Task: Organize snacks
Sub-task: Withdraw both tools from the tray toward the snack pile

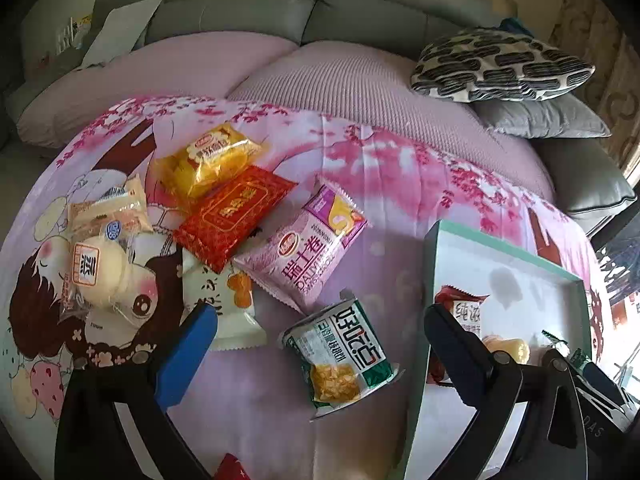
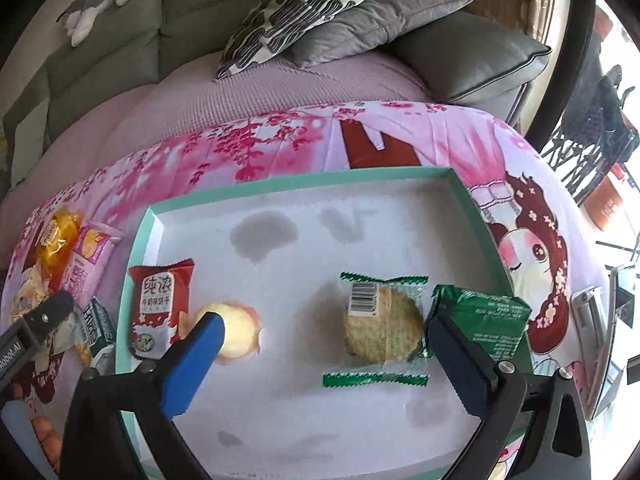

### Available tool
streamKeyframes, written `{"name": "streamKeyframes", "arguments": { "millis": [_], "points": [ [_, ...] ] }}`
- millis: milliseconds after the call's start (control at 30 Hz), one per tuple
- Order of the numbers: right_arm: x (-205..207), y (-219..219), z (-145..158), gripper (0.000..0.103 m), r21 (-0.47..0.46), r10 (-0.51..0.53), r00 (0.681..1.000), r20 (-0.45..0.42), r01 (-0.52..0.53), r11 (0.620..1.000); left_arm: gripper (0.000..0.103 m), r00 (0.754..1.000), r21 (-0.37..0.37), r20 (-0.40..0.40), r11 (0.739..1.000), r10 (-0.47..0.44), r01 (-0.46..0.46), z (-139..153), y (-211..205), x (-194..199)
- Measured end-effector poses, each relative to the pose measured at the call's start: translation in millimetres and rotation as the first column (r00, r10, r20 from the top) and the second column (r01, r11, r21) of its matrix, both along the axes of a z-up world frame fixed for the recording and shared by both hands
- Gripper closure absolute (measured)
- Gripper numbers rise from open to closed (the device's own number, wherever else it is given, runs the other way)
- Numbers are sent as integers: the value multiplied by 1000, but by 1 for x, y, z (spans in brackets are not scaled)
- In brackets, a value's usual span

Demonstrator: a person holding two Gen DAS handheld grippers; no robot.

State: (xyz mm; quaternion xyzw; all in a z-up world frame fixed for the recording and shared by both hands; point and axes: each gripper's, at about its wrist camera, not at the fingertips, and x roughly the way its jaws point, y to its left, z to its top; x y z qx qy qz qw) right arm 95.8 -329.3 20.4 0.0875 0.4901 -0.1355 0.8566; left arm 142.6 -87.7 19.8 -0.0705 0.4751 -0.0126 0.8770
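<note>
Here, left wrist view: the left gripper (image 1: 320, 336) hangs with its jaws spread wide and nothing between the pads, above loose snacks on a pink cartoon-print cloth (image 1: 400, 168). Directly ahead lies a green-and-white packet (image 1: 340, 356); beyond it a purple packet (image 1: 306, 246), a red packet (image 1: 236, 216), a yellow packet (image 1: 210, 160), a white packet with orange print (image 1: 228, 300) and clear-wrapped buns (image 1: 100, 256). The teal-rimmed tray (image 1: 500, 246) stands to the right, just beside the pile.

Right wrist view: the right gripper (image 2: 320, 340) is likewise fully open and empty, poised over the tray (image 2: 304, 188). Inside it lie a red milk-biscuit packet (image 2: 158, 308), a small round yellow cake (image 2: 236, 332), a clear-wrapped round cracker (image 2: 380, 324) between the pads without touching them, and a green packet (image 2: 484, 324) at the right wall.

Judged step: fetching the next loose snack. The green-and-white packet is nearest; the jaws should straddle its short width and close on the body, not the crimped ends, then set it on the bare floor at the tray's far side, apart from those already placed.
</note>
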Motion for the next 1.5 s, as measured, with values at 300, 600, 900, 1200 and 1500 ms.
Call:
{"name": "streamKeyframes", "arguments": {
  "millis": [300,600,900,1200,1500],
  "points": [
    [-3,16,14,0,24,36,996,83,-39,999,0,999,-14,29,1000,-17,17,11,8,-5],
    [-7,39,16,0,62,69,993,93,-75,995,0,999,58,26,998,-31,29,26,25,-19],
    [-17,80,14,0,60,152,988,21,-153,986,0,999,1,-38,1000,-16,16,22,51,-40],
    [-25,111,7,0,59,206,978,-39,-203,977,0,992,-103,-115,994,-51,39,-2,64,-65],
    [-38,107,11,0,35,169,985,-45,-167,985,0,975,-134,-181,986,-127,104,-24,58,-92]
  ]
}}
